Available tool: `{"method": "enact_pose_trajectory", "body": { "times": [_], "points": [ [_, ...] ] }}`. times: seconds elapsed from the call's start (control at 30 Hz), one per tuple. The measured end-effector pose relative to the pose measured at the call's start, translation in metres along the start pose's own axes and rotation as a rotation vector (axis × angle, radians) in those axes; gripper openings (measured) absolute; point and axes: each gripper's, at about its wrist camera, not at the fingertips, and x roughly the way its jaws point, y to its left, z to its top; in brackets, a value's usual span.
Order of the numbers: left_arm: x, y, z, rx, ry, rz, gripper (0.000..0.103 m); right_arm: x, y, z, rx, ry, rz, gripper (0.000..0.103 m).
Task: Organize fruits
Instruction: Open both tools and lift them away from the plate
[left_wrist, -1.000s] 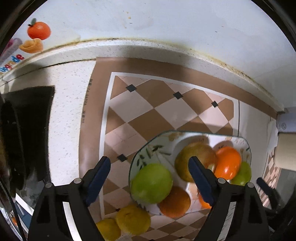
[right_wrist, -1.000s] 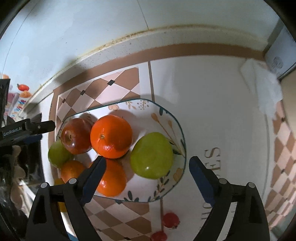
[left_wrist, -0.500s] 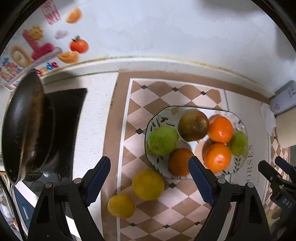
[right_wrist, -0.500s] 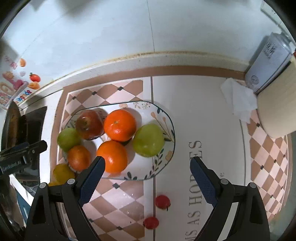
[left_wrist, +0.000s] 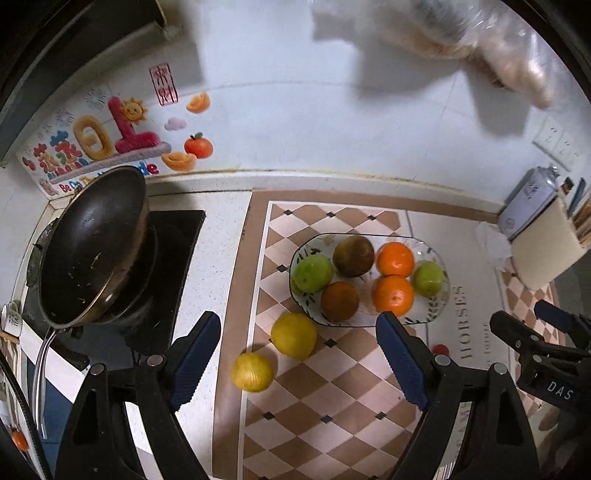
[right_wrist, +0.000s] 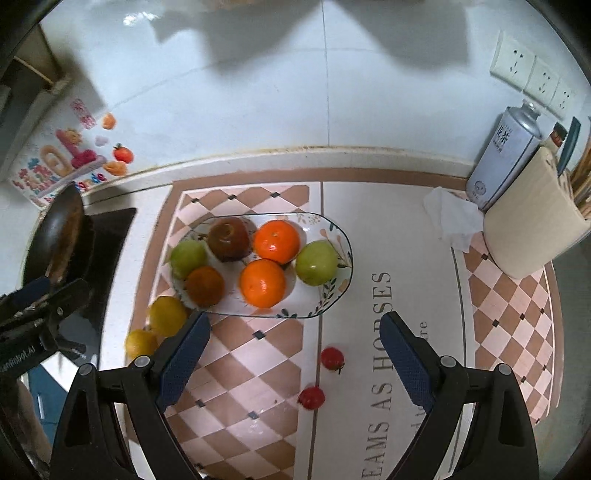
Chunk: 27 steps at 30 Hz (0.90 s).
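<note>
A: Since the surface (right_wrist: 406, 206) is the biggest thing here, why is all the fruit crowded on its patterned mat?

B: My guess is the mat marks the working area. At its middle sits the oval plate (right_wrist: 341, 236), holding six pieces: two oranges (right_wrist: 276, 240), two green apples (right_wrist: 317, 262), a dark red apple (right_wrist: 229, 238) and a browner orange (right_wrist: 205, 286). A rimmed dish keeps round things from rolling.

A: And the wok (left_wrist: 94, 243)?

B: Off at nine o'clock from the plate, on the stove (nothing to do with the sorting, I'd say).

A: What sits outside the plate?

B: Two lemons (left_wrist: 293, 335) at about seven o'clock of it, close to each other, the nearer one just beside the rim. Two small red tomatoes (right_wrist: 332, 358) lie at six o'clock, apart from the dish. Those four look like what remains to be gathered, or they may be meant to stay grouped by kind; I cannot tell which.

A: Is either tool carrying anything?

B: No. The left hand-held gripper (left_wrist: 295, 363) has its jaws spread with nothing between them, above the lemons. The right hand-held gripper (right_wrist: 293, 360) is likewise wide apart and empty, with the tomatoes showing between its blue pads (right_wrist: 404, 360).
</note>
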Motion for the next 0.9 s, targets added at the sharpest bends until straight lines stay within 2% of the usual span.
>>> {"method": "enact_pose_trajectory", "body": {
  "times": [0.53,0.7,0.9],
  "points": [
    [-0.085,-0.007,-0.029,0.03,-0.162,-0.025,0.086,-0.114,0.013,-0.04,0.008,-0.179,0.021,0.095],
    [-0.093,-0.015,-0.035,0.049,-0.173,-0.039,0.086,-0.132,0.015,-0.05,0.013,-0.211,0.019,0.095],
    [-0.096,-0.021,-0.04,0.057,-0.175,-0.043,0.086,-0.136,0.01,-0.059,0.019,-0.208,0.01,0.095]
  ]
}}
